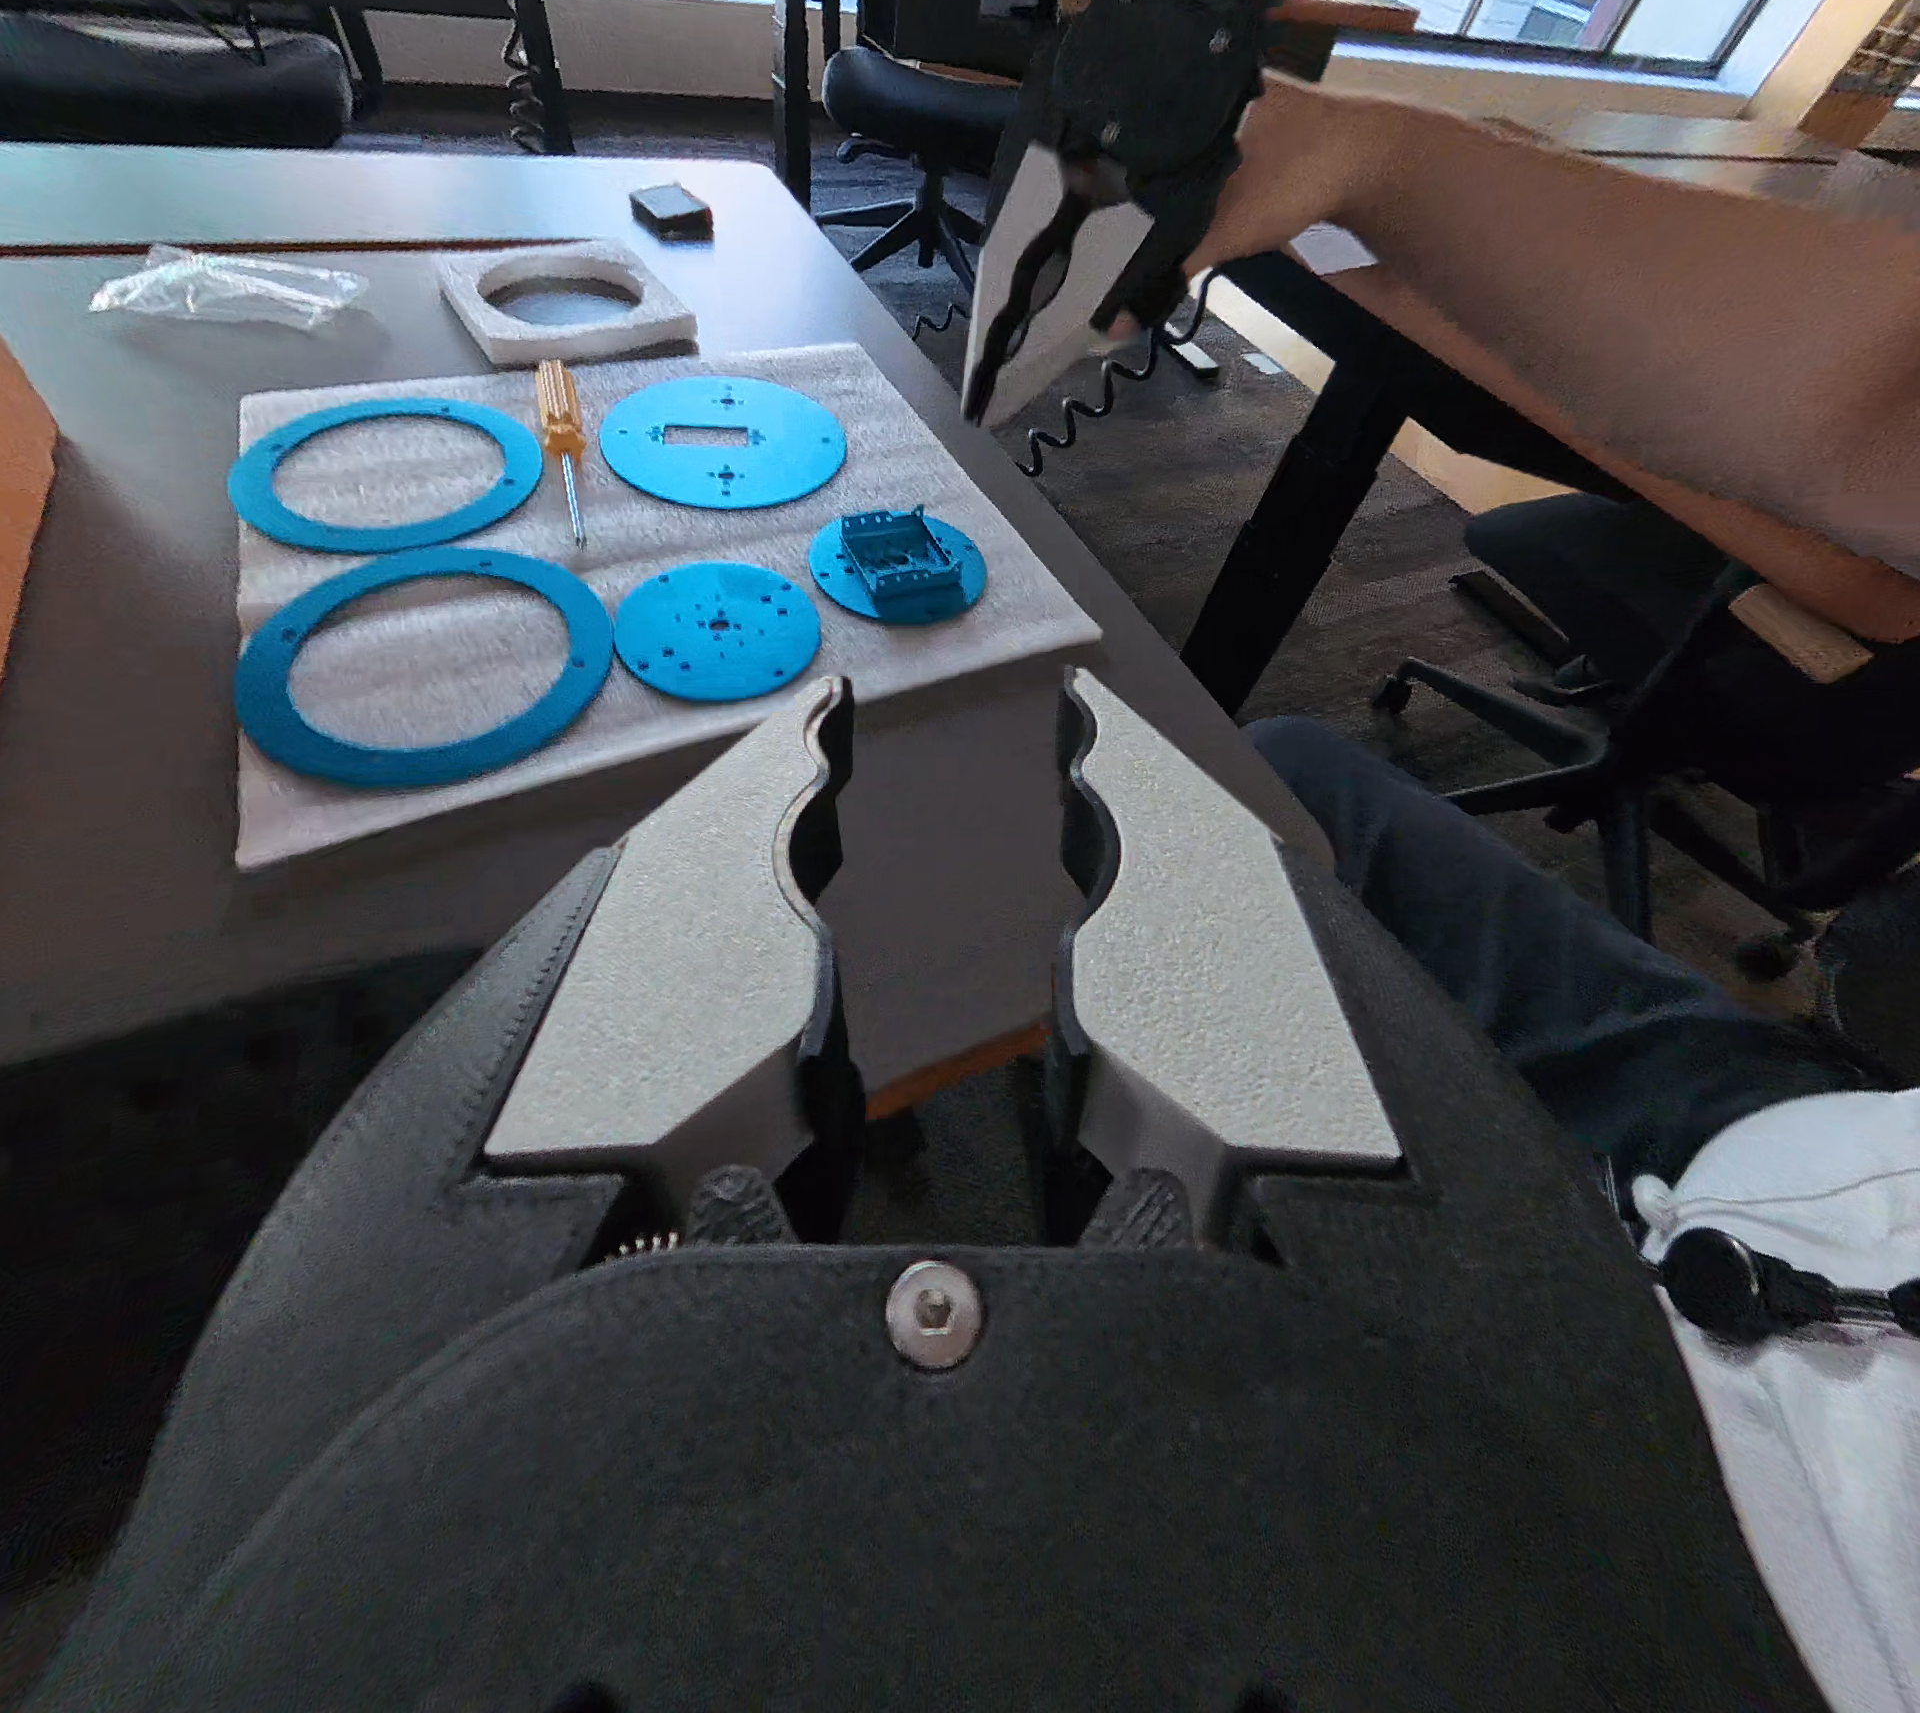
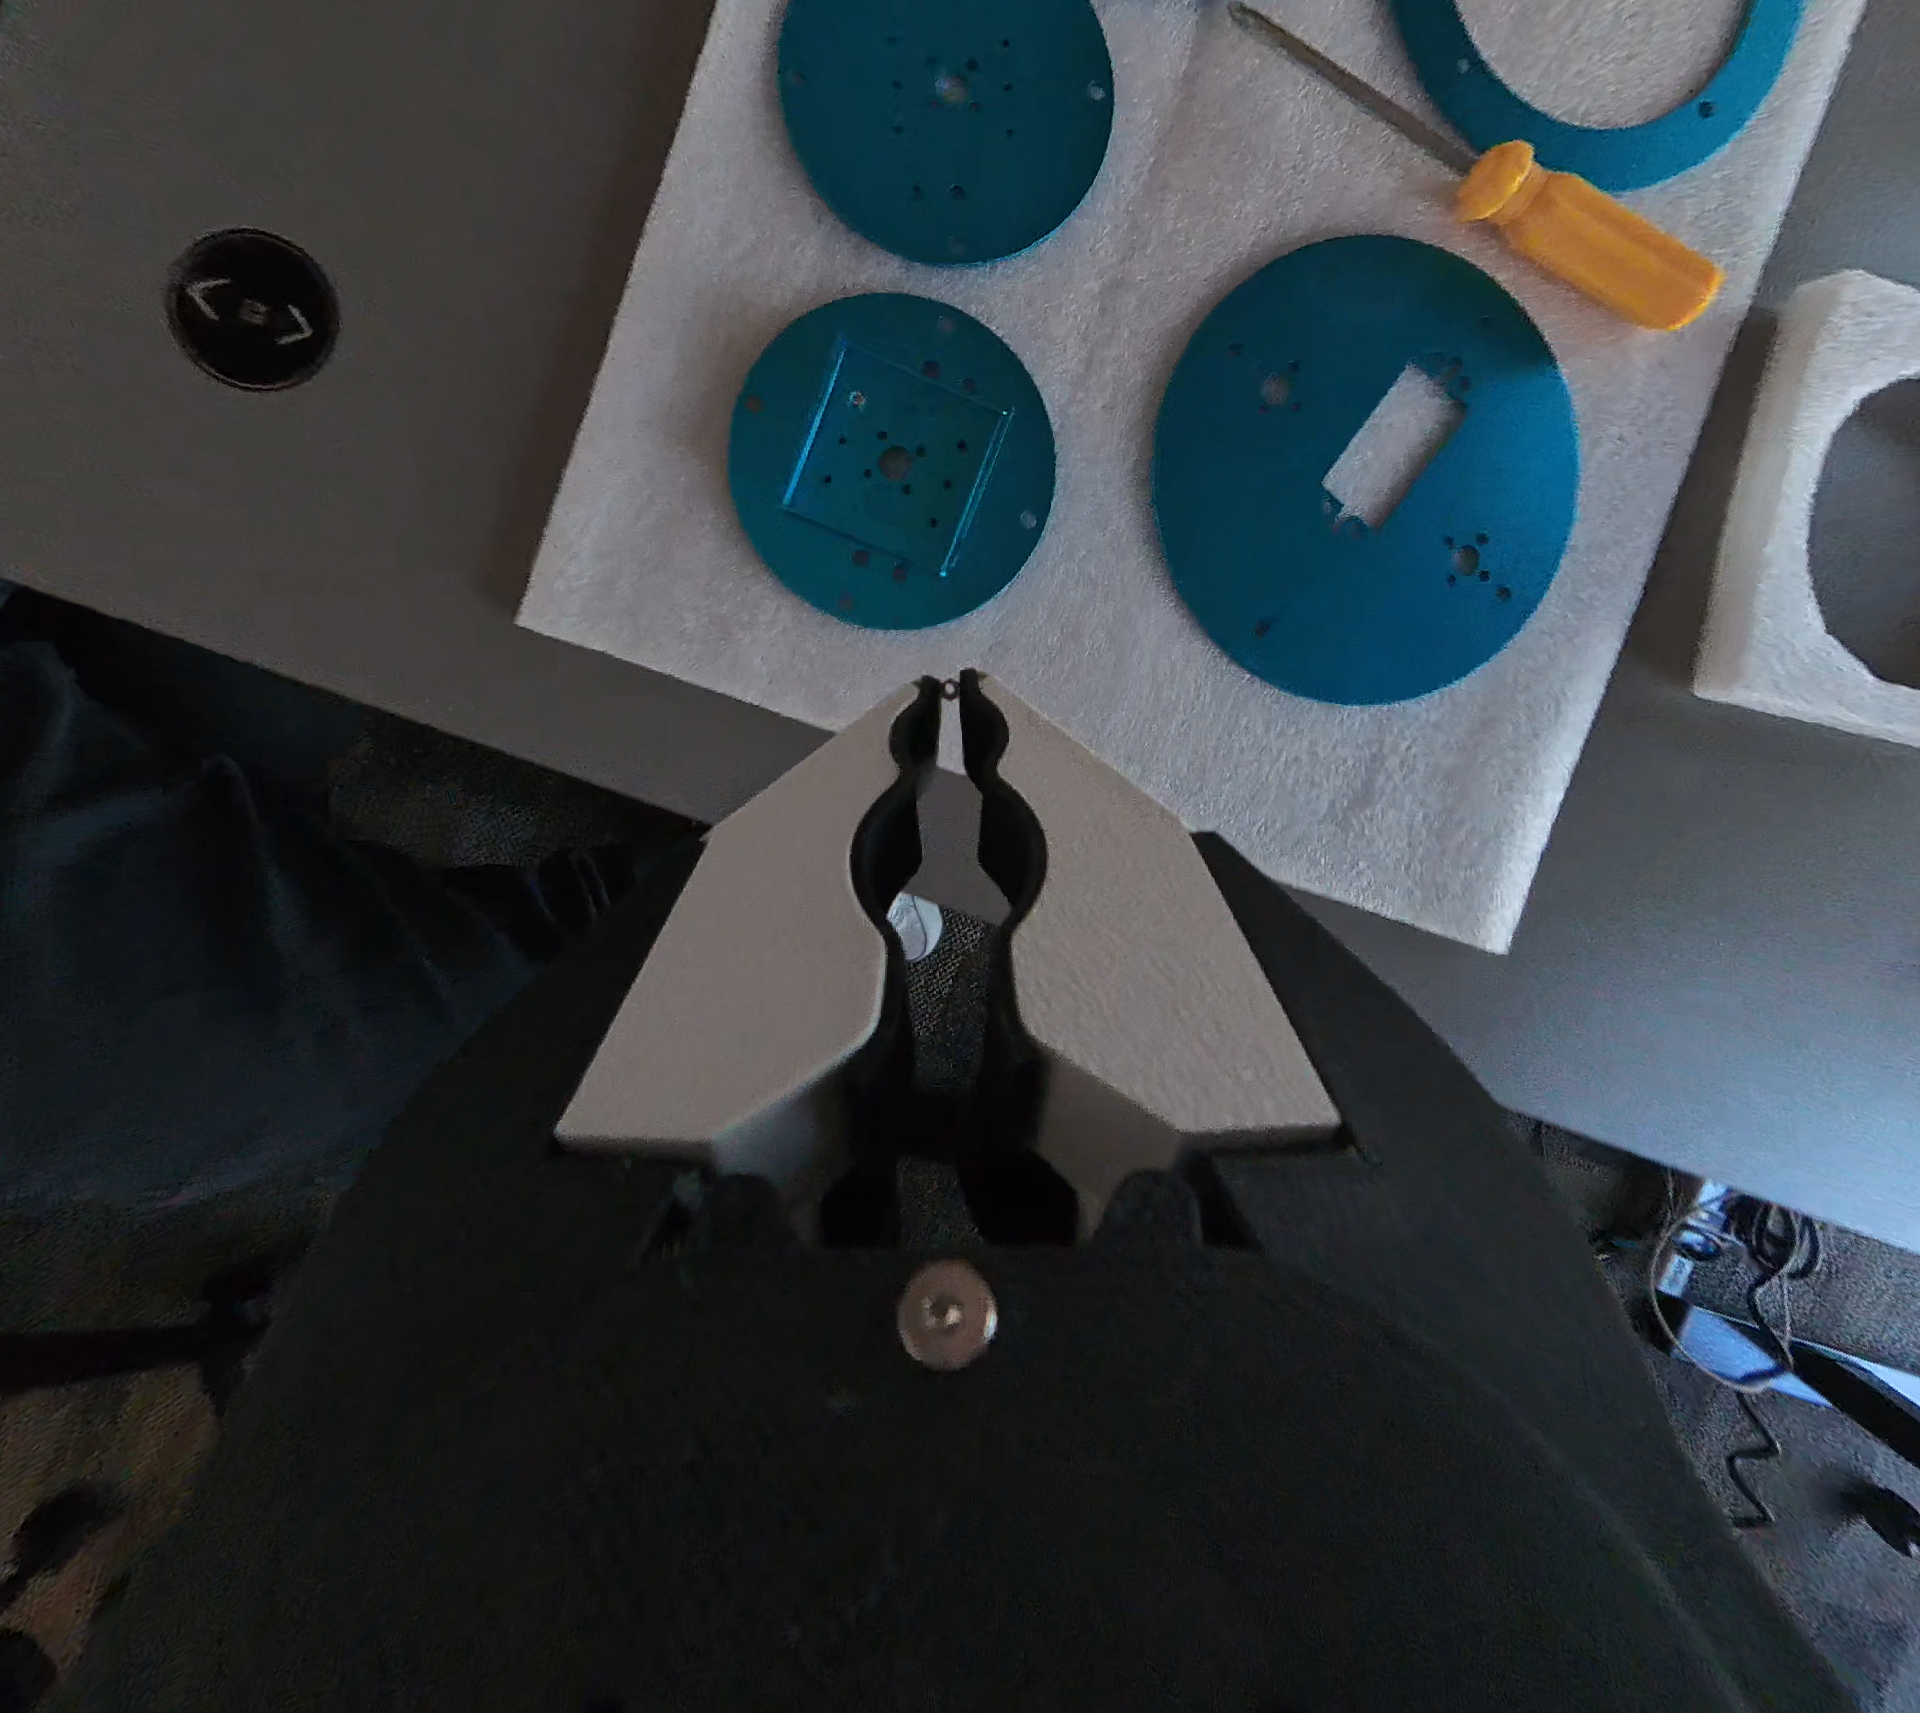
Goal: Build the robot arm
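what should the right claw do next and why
Probably ease forward and down toward the bracket disc: the right claw, nearly shut on what looks like a tiny dark piece, hangs above the mat edge, and that disc lies nearest.

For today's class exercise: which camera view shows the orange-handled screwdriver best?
The right wrist view: the orange-handled screwdriver appears large, from above, handle and shaft clear. The left wrist view shows it small and farther off.
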A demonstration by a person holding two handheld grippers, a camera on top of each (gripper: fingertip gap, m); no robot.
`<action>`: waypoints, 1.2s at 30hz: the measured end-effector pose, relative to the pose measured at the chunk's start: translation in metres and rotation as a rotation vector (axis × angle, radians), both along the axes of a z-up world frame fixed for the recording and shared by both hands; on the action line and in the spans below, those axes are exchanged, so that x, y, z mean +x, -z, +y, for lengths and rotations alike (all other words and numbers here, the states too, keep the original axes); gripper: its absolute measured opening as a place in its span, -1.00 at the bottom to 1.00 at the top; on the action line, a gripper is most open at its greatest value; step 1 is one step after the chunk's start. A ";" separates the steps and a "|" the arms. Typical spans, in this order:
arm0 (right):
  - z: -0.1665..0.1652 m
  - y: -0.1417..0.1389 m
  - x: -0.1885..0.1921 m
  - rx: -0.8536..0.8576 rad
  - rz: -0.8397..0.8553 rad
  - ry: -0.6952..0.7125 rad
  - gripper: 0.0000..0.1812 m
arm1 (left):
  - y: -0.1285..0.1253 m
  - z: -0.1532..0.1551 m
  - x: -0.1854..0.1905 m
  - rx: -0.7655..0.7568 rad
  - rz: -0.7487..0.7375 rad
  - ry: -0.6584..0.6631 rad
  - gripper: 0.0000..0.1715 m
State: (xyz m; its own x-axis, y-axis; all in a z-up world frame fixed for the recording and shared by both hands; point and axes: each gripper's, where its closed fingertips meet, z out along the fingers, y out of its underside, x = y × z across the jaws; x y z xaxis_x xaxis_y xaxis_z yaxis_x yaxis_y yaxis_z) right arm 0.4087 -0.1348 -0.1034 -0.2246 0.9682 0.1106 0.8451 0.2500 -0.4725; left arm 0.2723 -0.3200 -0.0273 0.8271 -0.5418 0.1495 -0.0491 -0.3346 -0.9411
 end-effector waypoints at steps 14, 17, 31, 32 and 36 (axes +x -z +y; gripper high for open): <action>0.027 0.043 -0.012 -0.077 -0.035 -0.074 -0.98 | -0.011 0.059 -0.009 -0.018 -0.018 0.070 -0.56; 0.023 0.045 -0.014 -0.090 -0.039 -0.087 -0.98 | -0.012 0.053 -0.010 -0.023 0.006 0.080 -0.57; 0.026 0.023 -0.008 -0.081 0.208 0.020 -0.85 | 0.000 0.029 -0.019 -0.050 0.014 0.061 -0.56; 0.029 0.020 -0.006 -0.073 0.250 0.050 -0.84 | 0.003 0.029 -0.019 -0.058 0.005 0.057 -0.56; 0.035 0.008 -0.002 -0.065 0.444 0.148 -0.85 | 0.023 0.037 -0.024 -0.129 0.014 0.033 -0.56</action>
State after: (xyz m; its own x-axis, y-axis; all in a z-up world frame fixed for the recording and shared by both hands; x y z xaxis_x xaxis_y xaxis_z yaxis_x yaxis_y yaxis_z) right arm 0.4072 -0.0993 -0.1114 -0.0281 0.9943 0.1025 0.5818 0.0996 -0.8072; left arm 0.2485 -0.2828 -0.0506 0.8119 -0.5454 0.2082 -0.0752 -0.4513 -0.8892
